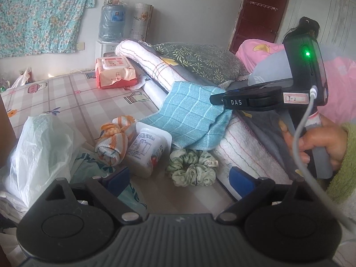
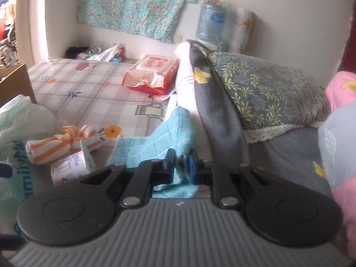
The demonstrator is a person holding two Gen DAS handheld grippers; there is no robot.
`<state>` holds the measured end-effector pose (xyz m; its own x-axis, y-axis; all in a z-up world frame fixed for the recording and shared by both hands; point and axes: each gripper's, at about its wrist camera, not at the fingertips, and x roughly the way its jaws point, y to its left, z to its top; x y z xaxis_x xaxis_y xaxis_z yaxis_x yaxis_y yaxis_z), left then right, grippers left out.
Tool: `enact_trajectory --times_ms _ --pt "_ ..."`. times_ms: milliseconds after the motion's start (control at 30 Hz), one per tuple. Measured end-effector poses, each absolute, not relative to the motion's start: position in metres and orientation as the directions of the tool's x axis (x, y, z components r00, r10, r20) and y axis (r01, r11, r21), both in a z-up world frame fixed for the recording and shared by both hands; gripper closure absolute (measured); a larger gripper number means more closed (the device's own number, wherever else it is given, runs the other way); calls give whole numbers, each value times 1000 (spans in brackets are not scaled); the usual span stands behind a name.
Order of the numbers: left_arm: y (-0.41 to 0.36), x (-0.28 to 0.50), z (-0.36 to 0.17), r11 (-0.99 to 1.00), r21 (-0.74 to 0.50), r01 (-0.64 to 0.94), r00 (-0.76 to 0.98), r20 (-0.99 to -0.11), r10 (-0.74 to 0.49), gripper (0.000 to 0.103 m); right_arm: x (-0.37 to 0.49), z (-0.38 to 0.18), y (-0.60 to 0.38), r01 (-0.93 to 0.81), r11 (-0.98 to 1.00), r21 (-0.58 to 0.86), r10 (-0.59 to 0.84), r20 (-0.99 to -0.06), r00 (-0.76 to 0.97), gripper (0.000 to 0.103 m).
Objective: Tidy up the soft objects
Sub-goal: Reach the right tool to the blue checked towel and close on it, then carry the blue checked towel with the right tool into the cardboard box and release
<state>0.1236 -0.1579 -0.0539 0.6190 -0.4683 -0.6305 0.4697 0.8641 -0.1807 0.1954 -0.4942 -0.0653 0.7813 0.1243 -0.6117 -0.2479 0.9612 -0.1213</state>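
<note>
Crowding the blue cloth (image 1: 191, 115): yogurt cup (image 1: 148, 149), scrunchie (image 1: 191, 169), striped towel (image 1: 114, 140)

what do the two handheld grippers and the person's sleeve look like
Both grippers are black with blue pads on the fingers and ribbed grey bodies. The right gripper carries a "DAS" marking, a handwritten white label, a green light and a white cable. The hand on its grey handle wears a fuzzy green sleeve.

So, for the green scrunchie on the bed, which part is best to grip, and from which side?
Probably pinch one puffy fold of the green scrunchie from above. It lies flat on the bed sheet, and the open left hand-held gripper is nearest. Its far side touches the blue cloth.
</note>
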Motion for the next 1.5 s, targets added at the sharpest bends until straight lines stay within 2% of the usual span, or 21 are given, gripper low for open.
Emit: enact_trajectory --times_ms 133,200,333,467,567,633,700,800,933,1033,1133,1333,1467,1500 --pt "-149 122 -53 884 -148 443 646 -631 -429 8 183 -62 -481 -417 906 -64 285 -638 716 92" --pt "-144 123 -51 898 -141 416 657 -636 -405 14 183 -64 -480 -450 893 -7 335 -655 677 91" --pt "-134 129 -46 911 -157 382 665 -638 -388 21 188 -75 -486 -443 875 194 449 -666 595 90" --pt "-126 138 -39 921 -192 340 675 -632 -381 34 194 -94 -486 -415 843 341 529 -664 529 89" --pt "-125 146 -34 919 -235 317 673 -627 -393 42 193 -104 -479 -415 847 331 517 -691 505 88" --pt "-126 149 -31 917 -254 308 667 -629 -399 46 191 -104 -475 -421 848 321 512 -700 498 84" --pt "-129 152 -29 916 -267 301 665 -629 -402 52 188 -100 -475 -426 845 324 518 -696 497 71" --pt "-133 150 -29 917 -259 302 669 -627 -398 54 182 -89 -481 -424 838 343 535 -670 515 55" --pt "-134 147 -31 917 -257 304 662 -635 -398 55 180 -69 -506 -394 812 431 583 -592 556 49" --pt "-133 146 -33 919 -253 302 661 -640 -393 55 189 -61 -529 -299 818 491 558 -553 619 38" --pt "-131 144 -34 919 -257 298 656 -645 -393 55 205 -65 -532 -223 873 433 466 -607 644 37" --pt "-120 139 -32 917 -273 290 658 -639 -398 55 246 -112 -510 -180 909 377 415 -767 488 37" --pt "-112 138 -28 918 -280 282 667 -630 -397 55 253 -121 -507 -145 902 407 426 -778 461 37" --pt "-111 138 -28 917 -283 281 668 -628 -399 55 253 -121 -505 -141 906 400 418 -785 458 41"
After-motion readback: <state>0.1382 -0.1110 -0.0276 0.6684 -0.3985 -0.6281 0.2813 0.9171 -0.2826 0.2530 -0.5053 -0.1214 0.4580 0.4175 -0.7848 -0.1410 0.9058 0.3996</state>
